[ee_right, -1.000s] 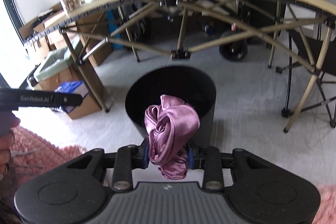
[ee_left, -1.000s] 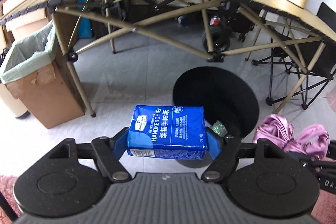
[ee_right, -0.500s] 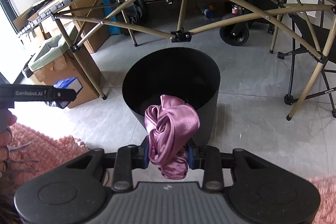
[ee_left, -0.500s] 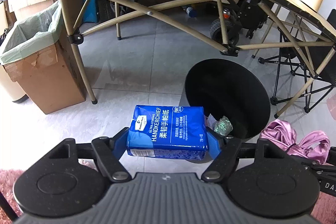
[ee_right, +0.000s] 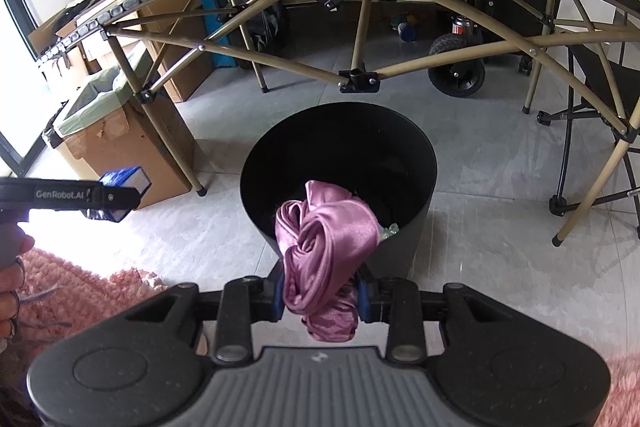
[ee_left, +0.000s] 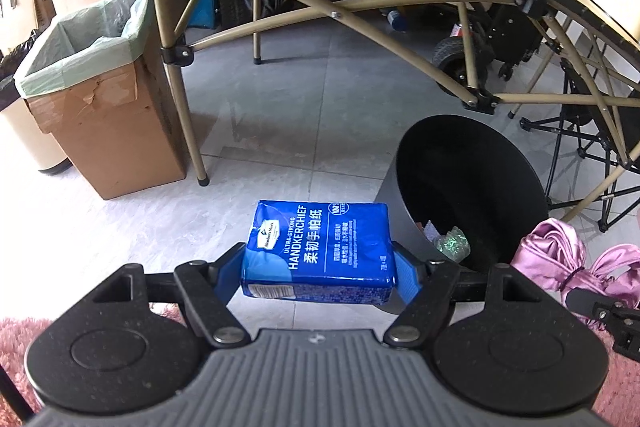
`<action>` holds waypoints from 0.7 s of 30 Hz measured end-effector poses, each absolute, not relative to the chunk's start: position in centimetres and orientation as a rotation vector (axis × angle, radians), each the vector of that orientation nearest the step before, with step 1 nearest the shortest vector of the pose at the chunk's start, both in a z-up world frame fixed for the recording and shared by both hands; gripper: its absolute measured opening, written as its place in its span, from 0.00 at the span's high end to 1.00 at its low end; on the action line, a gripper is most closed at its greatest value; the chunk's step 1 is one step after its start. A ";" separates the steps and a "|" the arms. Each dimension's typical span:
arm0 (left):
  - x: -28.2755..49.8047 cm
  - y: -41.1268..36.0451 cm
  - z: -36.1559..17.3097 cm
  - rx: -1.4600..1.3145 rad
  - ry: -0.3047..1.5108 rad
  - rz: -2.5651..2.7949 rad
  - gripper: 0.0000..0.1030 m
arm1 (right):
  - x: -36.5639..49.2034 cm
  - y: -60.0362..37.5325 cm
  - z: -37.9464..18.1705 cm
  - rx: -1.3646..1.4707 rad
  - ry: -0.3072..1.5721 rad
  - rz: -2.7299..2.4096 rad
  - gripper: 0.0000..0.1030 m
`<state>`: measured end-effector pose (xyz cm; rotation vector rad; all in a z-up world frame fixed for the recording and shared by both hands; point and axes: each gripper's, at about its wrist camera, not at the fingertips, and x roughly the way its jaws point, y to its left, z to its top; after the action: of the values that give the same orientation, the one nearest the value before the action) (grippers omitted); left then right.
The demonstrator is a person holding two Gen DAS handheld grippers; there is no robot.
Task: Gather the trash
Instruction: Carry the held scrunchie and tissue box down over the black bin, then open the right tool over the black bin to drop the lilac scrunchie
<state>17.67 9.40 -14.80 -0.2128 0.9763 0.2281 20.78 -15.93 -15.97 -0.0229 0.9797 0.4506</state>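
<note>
The black bin's (ee_right: 338,163) dark inside hides most of its contents; only a glittery green scrap (ee_left: 452,241) and a few paper bits show near the rim. The left tongs (ee_left: 320,267) clamp one blue handkerchief pack (ee_left: 320,247), with the bin ahead and to their right. The right tongs (ee_right: 320,295) clench one bunched purple satin cloth (ee_right: 324,251) over the bin's near rim. One lined cardboard box (ee_left: 100,99) stands far left. The person's hand (ee_right: 10,283) is cut off by the frame edge.

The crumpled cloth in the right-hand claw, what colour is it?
Shiny pinkish purple cloth, seen best in the right wrist view.
</note>
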 end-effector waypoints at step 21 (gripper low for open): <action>20.5 10.0 -16.6 -0.187 1.030 0.291 0.28 | 27.0 -12.8 -17.4 -0.049 0.989 0.416 0.69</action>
<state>20.53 9.98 -16.59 -0.1868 1.0296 0.2908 27.04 -12.78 -17.41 -0.0491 0.9891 0.4157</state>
